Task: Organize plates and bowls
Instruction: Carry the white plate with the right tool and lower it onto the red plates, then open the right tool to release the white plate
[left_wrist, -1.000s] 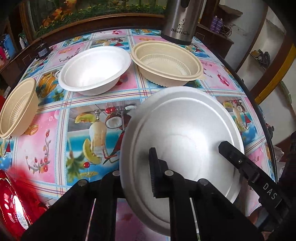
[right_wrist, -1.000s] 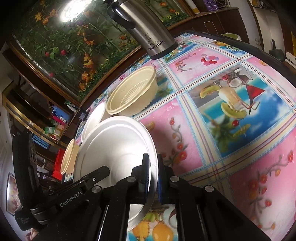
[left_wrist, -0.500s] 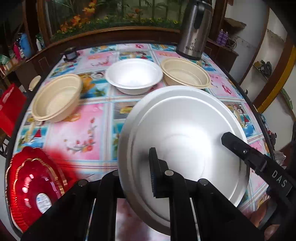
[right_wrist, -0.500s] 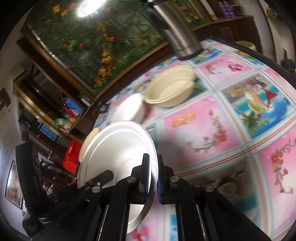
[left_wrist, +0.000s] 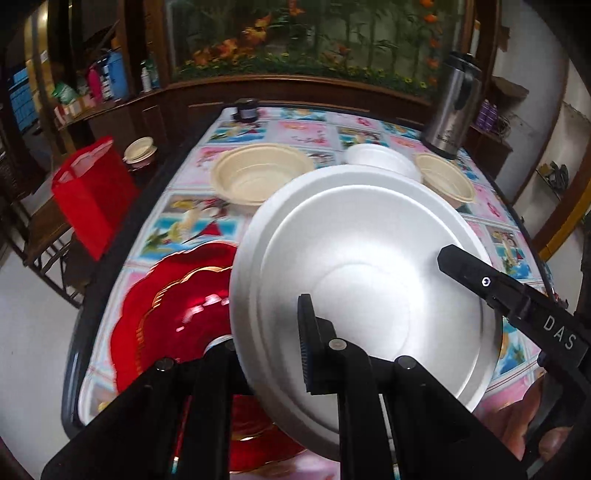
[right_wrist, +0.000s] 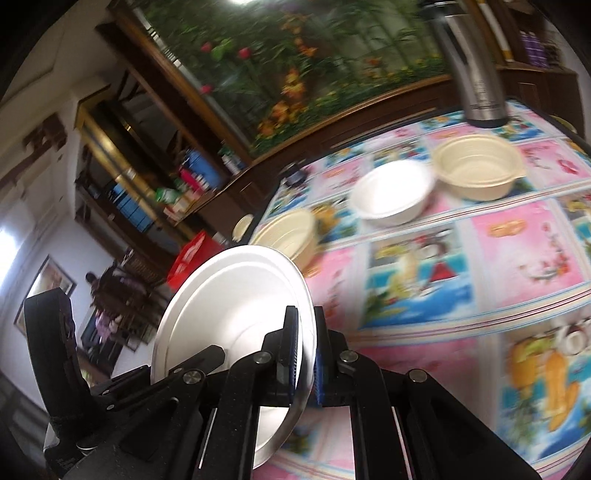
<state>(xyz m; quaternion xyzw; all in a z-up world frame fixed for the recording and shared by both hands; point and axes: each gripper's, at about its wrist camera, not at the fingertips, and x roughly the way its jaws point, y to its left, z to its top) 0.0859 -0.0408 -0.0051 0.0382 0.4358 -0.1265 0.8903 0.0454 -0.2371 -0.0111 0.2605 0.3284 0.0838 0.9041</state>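
Both grippers hold one white foam plate (left_wrist: 369, 258) above the table. My left gripper (left_wrist: 273, 354) is shut on its near rim; one finger lies on top of the plate, the other is hidden beneath. My right gripper (right_wrist: 304, 354) is shut on the plate's (right_wrist: 229, 295) opposite rim, and its finger (left_wrist: 491, 291) shows at the right of the left wrist view. A stack of red plates (left_wrist: 177, 306) lies below the white plate at the table's near-left corner. Two cream bowls (left_wrist: 258, 173) (left_wrist: 447, 181) and a white foam bowl (left_wrist: 380, 158) stand farther back.
A steel thermos (left_wrist: 450, 110) stands at the far right of the table (right_wrist: 498, 236). A small dark jar (left_wrist: 245, 109) sits at the far edge. A red bag (left_wrist: 92, 192) sits on a chair left of the table. Shelves and a fish tank line the back wall.
Both grippers have carried the white plate back and to the left, higher above the table. The red plates now lie right under it, and the bowls appear farther away.
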